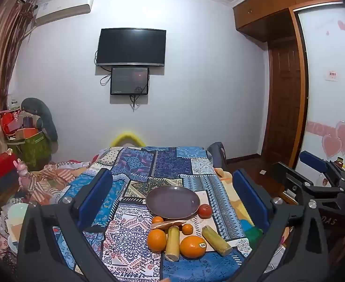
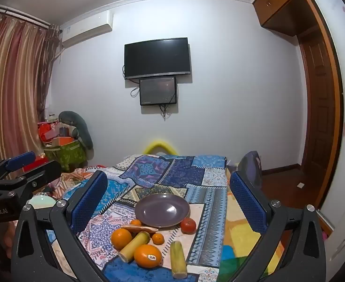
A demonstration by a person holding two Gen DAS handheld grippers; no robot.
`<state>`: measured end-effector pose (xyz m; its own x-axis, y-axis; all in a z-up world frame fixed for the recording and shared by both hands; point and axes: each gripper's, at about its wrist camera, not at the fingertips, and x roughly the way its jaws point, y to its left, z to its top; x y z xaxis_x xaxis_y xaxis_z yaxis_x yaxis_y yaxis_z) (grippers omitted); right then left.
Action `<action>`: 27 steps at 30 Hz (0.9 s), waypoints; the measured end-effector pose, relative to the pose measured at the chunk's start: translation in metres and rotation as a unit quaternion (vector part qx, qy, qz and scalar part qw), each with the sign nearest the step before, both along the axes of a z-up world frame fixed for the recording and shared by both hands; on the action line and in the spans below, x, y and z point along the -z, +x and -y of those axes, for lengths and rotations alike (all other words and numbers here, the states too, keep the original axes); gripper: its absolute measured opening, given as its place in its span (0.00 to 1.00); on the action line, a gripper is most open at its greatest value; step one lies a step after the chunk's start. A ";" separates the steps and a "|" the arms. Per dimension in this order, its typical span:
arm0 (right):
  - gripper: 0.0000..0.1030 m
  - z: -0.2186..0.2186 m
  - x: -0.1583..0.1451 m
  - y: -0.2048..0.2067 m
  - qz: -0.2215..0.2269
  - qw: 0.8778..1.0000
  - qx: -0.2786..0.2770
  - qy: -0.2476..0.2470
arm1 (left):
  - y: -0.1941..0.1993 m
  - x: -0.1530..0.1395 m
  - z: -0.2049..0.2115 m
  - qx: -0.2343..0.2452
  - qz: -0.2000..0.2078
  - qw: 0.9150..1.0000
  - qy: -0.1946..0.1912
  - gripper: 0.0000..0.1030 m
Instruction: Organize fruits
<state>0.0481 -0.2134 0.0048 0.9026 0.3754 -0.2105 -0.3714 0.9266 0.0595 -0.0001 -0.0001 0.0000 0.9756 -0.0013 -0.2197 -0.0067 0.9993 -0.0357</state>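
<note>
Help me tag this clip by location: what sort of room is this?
Most likely a bedroom in a home. A wall-mounted TV faces a surface spread with a patchwork quilt, an air conditioner hangs beside striped curtains, and a built-in wooden wardrobe fills the right side.
</note>
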 end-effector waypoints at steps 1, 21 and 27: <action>1.00 0.000 0.000 0.000 0.000 1.000 -0.001 0.000 | 0.000 0.000 0.000 0.000 0.000 1.000 -0.001 1.00; 1.00 0.000 -0.006 -0.003 0.010 1.000 0.002 0.003 | 0.000 0.000 -0.001 0.000 0.004 1.000 -0.007 1.00; 1.00 0.001 -0.006 -0.003 0.012 1.000 0.002 0.003 | 0.000 0.000 -0.002 0.001 0.004 1.000 -0.007 1.00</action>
<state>0.0449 -0.2143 0.0113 0.9090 0.3730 -0.1862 -0.3691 0.9277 0.0568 -0.0004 0.0019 0.0000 0.9772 -0.0057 -0.2124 -0.0051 0.9987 -0.0501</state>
